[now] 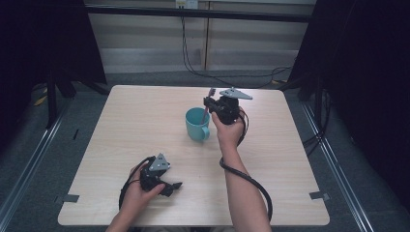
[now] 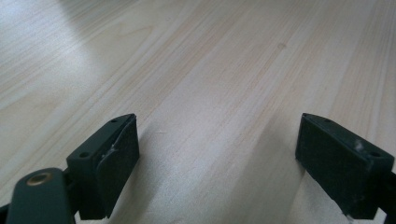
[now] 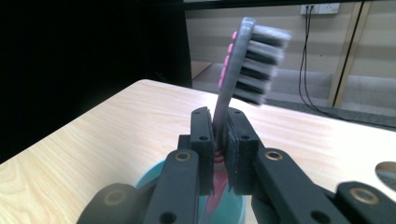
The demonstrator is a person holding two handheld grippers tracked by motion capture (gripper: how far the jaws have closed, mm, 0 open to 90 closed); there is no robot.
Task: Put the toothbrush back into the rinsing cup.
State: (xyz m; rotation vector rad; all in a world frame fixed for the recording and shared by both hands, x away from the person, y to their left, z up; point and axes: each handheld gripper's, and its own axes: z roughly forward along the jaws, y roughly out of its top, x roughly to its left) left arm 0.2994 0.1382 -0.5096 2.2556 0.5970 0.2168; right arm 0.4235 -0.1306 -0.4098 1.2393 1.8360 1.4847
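A teal mug (image 1: 197, 123) stands upright near the middle of the wooden table (image 1: 130, 116), handle toward the person. My right gripper (image 1: 209, 105) hovers at the mug's right rim, shut on a grey and pink toothbrush (image 1: 210, 96). In the right gripper view the toothbrush (image 3: 243, 65) stands bristles-up between the two pads (image 3: 201, 140), its lower end reaching down into the mug (image 3: 233, 210). My left gripper (image 1: 175, 187) rests low at the table's front left, held in a hand. Its own view has both jaws wide apart over bare wood, so this gripper (image 2: 215, 154) is open with nothing between the fingers.
A thick black cable (image 1: 251, 186) trails from the right gripper along the forearm. Dark curtains flank the table on both sides. A black cord (image 1: 193, 67) hangs down the back wall to the floor behind the table.
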